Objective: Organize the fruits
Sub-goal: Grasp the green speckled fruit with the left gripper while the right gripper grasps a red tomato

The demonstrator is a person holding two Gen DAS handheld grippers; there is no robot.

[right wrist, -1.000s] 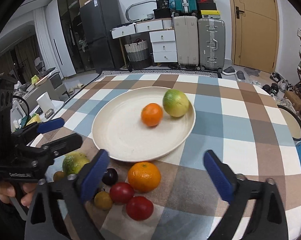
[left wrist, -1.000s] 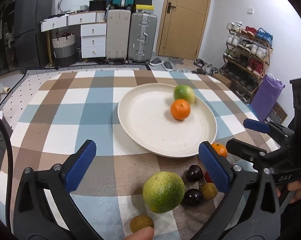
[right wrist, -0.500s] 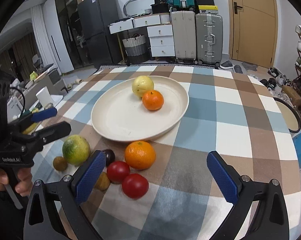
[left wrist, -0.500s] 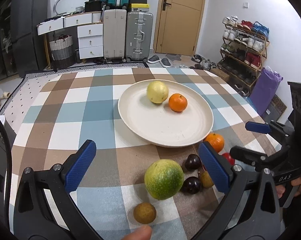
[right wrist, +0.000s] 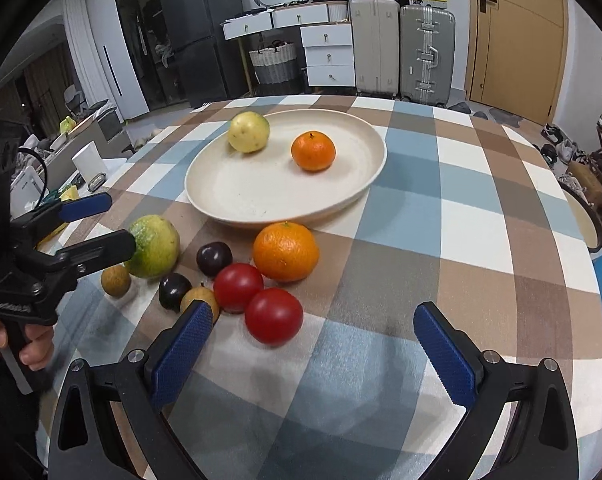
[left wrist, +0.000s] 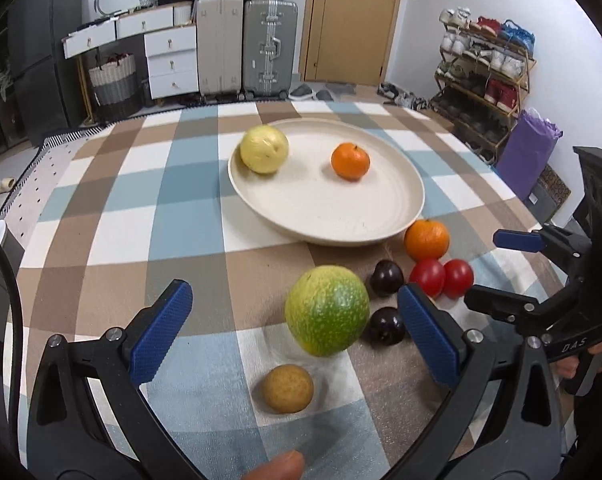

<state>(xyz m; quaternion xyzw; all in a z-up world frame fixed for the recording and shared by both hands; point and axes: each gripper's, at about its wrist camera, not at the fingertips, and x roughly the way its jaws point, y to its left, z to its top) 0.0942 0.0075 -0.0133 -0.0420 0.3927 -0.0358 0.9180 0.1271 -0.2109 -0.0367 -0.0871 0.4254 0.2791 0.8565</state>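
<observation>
Hovering with both jaws spread and empty, the left gripper (left wrist: 293, 332) frames the green fruit (left wrist: 327, 315) just short of the plate (left wrist: 381, 224), nearer than the equally released right gripper (right wrist: 313, 344).

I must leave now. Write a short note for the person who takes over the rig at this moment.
Left tongs: open, empty, aimed at the big green fruit.
Right tongs: open, empty, near the two tomatoes.
Done: yellow fruit and small orange are on the plate.
Left on the cloth: green fruit, large orange, tomatoes, two dark plums, two small brown fruits.
</observation>
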